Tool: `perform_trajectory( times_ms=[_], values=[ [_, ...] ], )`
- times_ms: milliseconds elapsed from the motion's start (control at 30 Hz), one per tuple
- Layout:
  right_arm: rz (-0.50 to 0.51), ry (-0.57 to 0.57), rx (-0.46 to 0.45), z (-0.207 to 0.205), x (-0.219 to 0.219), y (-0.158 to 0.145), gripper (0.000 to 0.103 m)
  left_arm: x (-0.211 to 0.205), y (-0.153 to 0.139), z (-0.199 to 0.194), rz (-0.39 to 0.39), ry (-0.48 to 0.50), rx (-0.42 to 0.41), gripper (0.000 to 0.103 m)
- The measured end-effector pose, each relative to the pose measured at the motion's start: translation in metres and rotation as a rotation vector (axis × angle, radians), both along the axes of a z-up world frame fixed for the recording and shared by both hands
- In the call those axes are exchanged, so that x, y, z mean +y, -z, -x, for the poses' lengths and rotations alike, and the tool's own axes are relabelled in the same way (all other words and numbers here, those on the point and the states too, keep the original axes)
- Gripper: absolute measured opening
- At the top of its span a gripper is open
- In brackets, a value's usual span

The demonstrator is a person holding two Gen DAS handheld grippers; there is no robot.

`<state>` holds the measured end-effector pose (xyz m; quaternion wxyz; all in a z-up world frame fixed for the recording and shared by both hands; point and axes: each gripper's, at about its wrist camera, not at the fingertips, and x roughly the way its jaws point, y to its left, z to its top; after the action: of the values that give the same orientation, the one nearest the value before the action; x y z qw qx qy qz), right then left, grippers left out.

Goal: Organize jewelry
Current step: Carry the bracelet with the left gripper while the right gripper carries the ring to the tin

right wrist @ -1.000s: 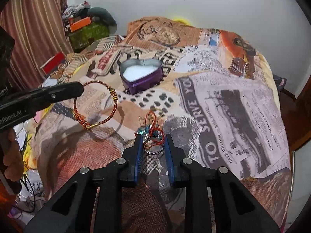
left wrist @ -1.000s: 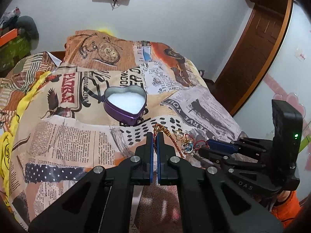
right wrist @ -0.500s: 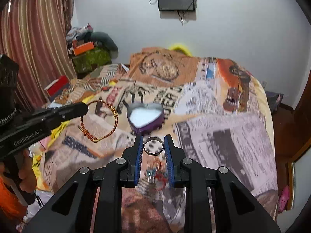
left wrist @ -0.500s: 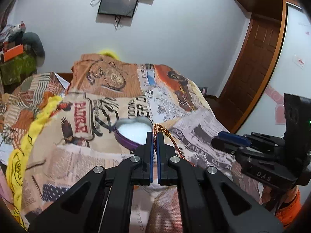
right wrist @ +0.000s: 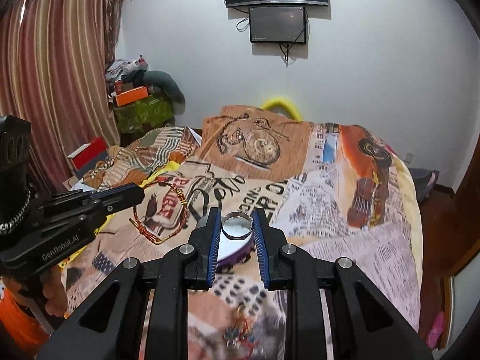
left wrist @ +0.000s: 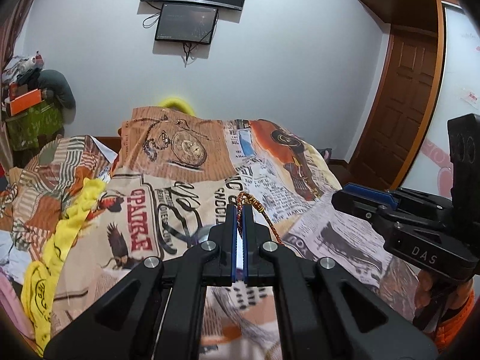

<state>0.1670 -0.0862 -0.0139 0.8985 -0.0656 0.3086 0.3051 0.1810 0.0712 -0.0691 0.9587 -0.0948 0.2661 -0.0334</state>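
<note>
A: Right wrist view: the right gripper [right wrist: 237, 225] pinches a silver ring [right wrist: 236, 224] above the purple heart tin [right wrist: 232, 253], whose front edge the fingers [right wrist: 213, 234] hide.

B: And the left gripper [left wrist: 239, 213]?

A: Clamped tight on a braided bracelet [right wrist: 160, 211], hanging left of the tin. More jewelry [right wrist: 240, 334] lies blurred on the bedspread [right wrist: 345, 240], nearer than the tin.

Even indoor light, fisheye-bent edges — blurred bottom foreground
</note>
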Motion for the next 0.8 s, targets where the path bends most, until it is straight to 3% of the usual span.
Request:
perform_trajectory(
  times_ms=[433,800],
  values=[
    [0.075,-0.026,0.016,-0.04,0.031,0.023,0.02,0.009,0.033,-0.066,-0.013,0.013,0.088,0.001],
    [0.152,-0.096,0.118,-0.071,0.054,0.056,0.02,0.021,0.075,-0.102,0.015,0.053,0.231,0.001]
  ],
)
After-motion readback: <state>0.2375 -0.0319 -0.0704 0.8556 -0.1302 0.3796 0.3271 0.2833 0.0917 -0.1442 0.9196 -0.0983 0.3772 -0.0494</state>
